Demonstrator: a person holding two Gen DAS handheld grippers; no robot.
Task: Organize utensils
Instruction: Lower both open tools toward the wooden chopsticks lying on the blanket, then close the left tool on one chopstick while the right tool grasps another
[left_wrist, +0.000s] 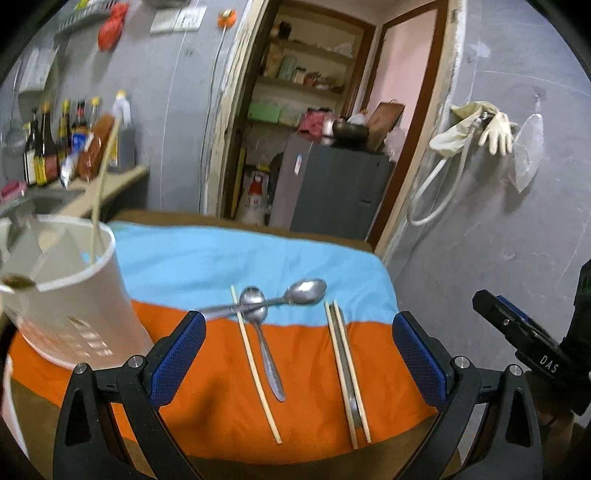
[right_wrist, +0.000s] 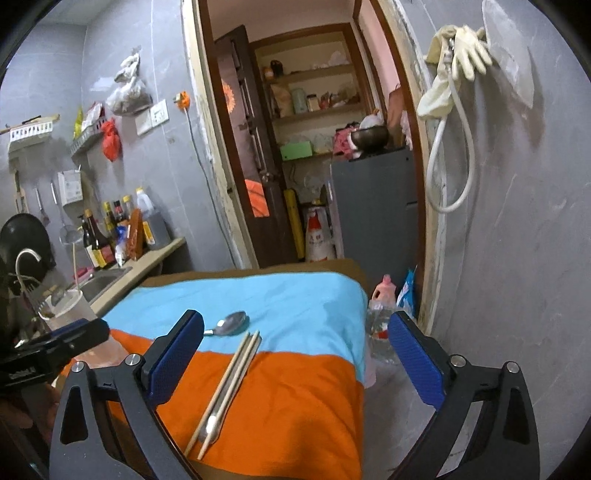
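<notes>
A white utensil holder (left_wrist: 74, 295) stands at the table's left and holds a chopstick (left_wrist: 105, 177) and a spoon (left_wrist: 16, 282); it also shows in the right wrist view (right_wrist: 70, 306). Two crossed metal spoons (left_wrist: 266, 299) and a single chopstick (left_wrist: 255, 365) lie on the blue and orange cloth (left_wrist: 221, 387). To the right lie two chopsticks with a metal utensil between them (left_wrist: 347, 369), also in the right wrist view (right_wrist: 229, 384). My left gripper (left_wrist: 299, 354) is open above the cloth's near edge. My right gripper (right_wrist: 295, 365) is open and empty, right of the left one.
A kitchen counter with a sink (right_wrist: 103, 280) and sauce bottles (left_wrist: 48, 147) lies left of the table. A doorway with shelves and a grey fridge (left_wrist: 328, 184) is behind. Plastic bottles (right_wrist: 380, 332) stand on the floor at the table's right. A hose and gloves (left_wrist: 480, 129) hang on the right wall.
</notes>
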